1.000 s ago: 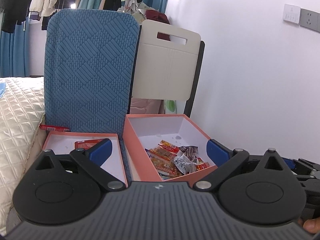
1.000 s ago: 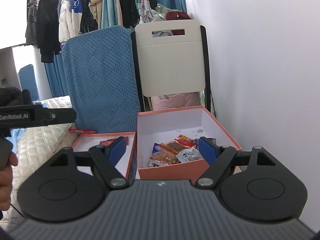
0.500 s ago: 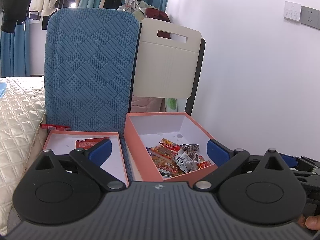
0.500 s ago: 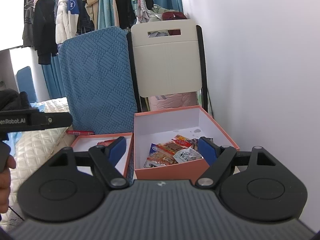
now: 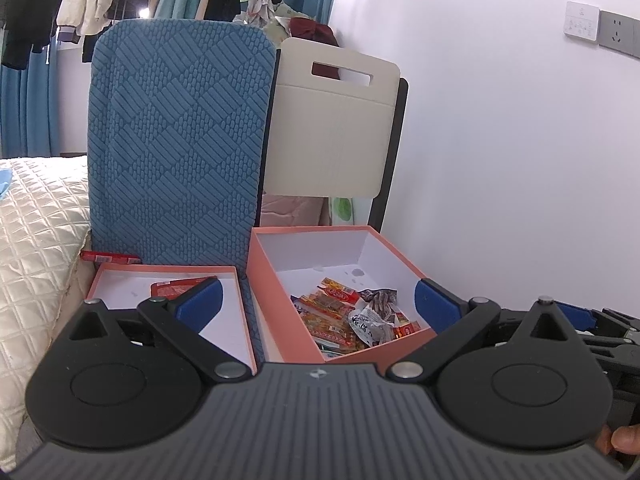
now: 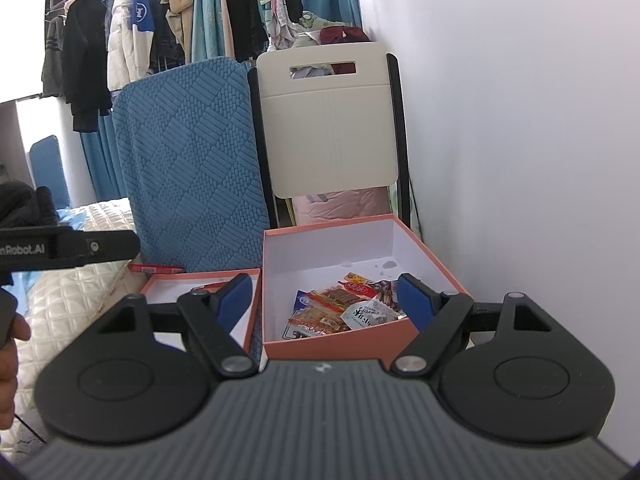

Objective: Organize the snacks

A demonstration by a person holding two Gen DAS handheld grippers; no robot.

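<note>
Snacks [image 5: 352,316] sit heaped in the near end of the deep box [image 5: 280,280], on your right, hard by the wall [image 5: 500,160]; the far end of that box is bare. One red packet [image 5: 176,289] lies in the shallow lid [image 5: 160,267] just left of the box, and another red packet [image 5: 110,257] lies outside, behind the lid at the foot of the blue cushion [image 5: 176,140]. Expect these to be light, crinkly foil and plastic sachets: soft, slick, easy to crush, apt to slide off one another. Judged best hold: pinch a flat sealed edge or corner, not the puffed middle, and lift the top packet first so the heap does not drag. Left gripper [image 5: 316,304] stands wide open with nothing between the pads, blue fingers [image 5: 198,300] spread across lid and box, tipped a little downward toward the heap, short of it. Right gripper [image 6: 324,300] is likewise spread wide and empty, fingers [image 6: 416,300] framing the box front, aimed slightly down at the snacks from the near side, not touching them. Your right hand [image 5: 618,440] shows at the frame edge in the left view; the left one [image 6: 10,356] at the edge of the right. White chair [image 6: 332,120] stands behind the box. Bed [image 5: 36,240] lies off to the left.
</note>
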